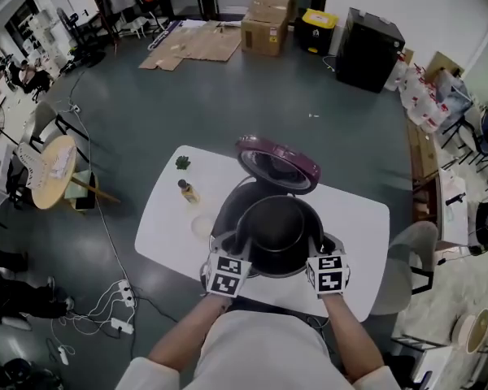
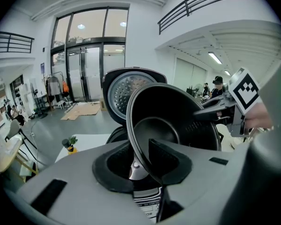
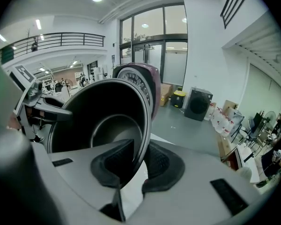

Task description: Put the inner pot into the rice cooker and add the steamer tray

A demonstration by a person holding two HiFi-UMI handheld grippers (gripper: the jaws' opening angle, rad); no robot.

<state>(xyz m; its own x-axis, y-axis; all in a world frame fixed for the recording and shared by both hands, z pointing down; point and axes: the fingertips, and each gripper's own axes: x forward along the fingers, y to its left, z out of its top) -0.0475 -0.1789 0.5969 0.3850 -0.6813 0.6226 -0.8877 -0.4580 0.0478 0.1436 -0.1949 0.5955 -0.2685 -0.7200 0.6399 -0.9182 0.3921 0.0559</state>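
I hold the black inner pot by its rim from both sides, just above the dark body of the rice cooker on the white table. The cooker's purple lid stands open behind it. My left gripper is shut on the pot's left rim. My right gripper is shut on the right rim. In the left gripper view the pot is tilted in front of the lid's metal inside. The right gripper view shows the pot and the lid behind it.
A small bottle, a little green plant and a pale round thing sit on the table's left part. A chair stands to the right, a round side table to the left, cables on the floor.
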